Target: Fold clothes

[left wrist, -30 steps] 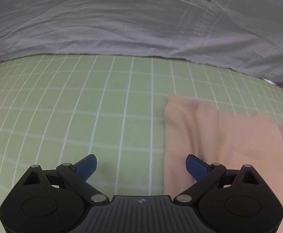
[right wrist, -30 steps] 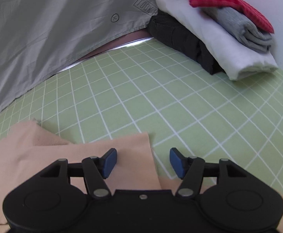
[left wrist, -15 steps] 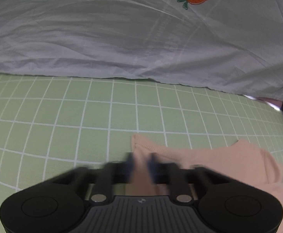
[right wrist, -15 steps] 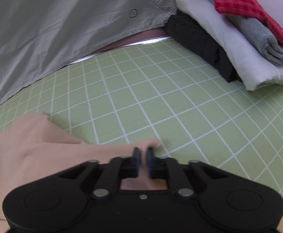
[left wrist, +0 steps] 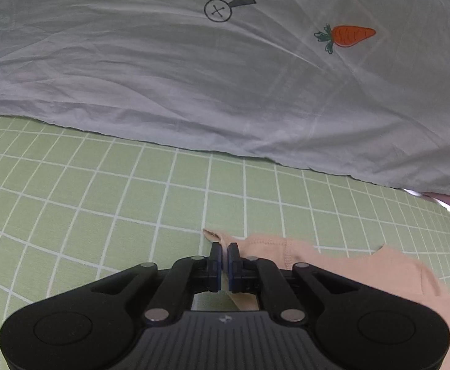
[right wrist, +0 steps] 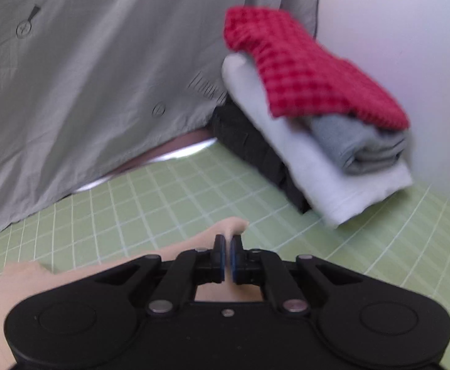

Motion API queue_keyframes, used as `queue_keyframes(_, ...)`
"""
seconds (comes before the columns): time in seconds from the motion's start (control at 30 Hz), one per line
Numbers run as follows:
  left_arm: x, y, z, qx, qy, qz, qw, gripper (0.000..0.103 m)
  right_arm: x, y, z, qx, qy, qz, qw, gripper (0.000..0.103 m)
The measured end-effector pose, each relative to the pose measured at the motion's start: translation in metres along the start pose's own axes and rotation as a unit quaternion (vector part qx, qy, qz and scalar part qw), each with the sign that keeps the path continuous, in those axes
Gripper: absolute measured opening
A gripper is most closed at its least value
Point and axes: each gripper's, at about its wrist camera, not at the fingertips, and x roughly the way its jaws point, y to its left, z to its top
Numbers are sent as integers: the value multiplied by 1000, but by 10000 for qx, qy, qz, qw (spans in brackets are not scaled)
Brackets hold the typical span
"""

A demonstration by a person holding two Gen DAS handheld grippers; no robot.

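Observation:
A peach garment (left wrist: 333,265) lies on the green grid mat (left wrist: 101,197). My left gripper (left wrist: 224,248) is shut on a corner of it, and the cloth tip sticks out past the blue pads. The rest of the garment trails to the right. In the right wrist view my right gripper (right wrist: 227,243) is shut on another corner of the peach garment (right wrist: 222,228), which trails off to the left and under the gripper body.
A grey sheet (left wrist: 225,77) with a carrot print (left wrist: 345,35) hangs behind the mat; it also shows in the right wrist view (right wrist: 86,77). A stack of folded clothes (right wrist: 314,129), red checked on top, stands at the right by a white wall.
Both grippers went from open over the garment's edge to shut on its corners. Both have since moved forward and up with the cloth.

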Motion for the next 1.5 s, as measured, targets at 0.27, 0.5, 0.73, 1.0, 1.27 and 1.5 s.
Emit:
queue_keyframes(0.27, -36, -1, -16, 193, -7, 236, 9995, 72, -1, 22, -26, -303, 407, -179, 9986, 41)
queue_keyframes(0.5, -113, 9, -64, 56, 30, 462, 9989, 89, -58, 48, -57, -803, 255, 47, 9964, 86)
queue_keyframes(0.73, -189, 21, -135, -146, 187, 419, 9988, 92, -138, 89, -107, -984, 472, 1293, 9856, 103)
queue_keyframes(1.0, -250, 43, -180, 345, 299, 291, 9985, 92, -209, 130, -195, -1445, 1176, 2005, 9618, 100)
queue_keyframes(1.27, -289, 86, -202, 518, 366, 131, 9979, 92, -249, 165, -251, -1483, 1714, 2382, 9444, 39)
queue_keyframes(1.5, -307, 114, -200, 507, 235, 105, 9984, 92, -261, 175, -273, -1356, 1784, 2234, 9486, 4)
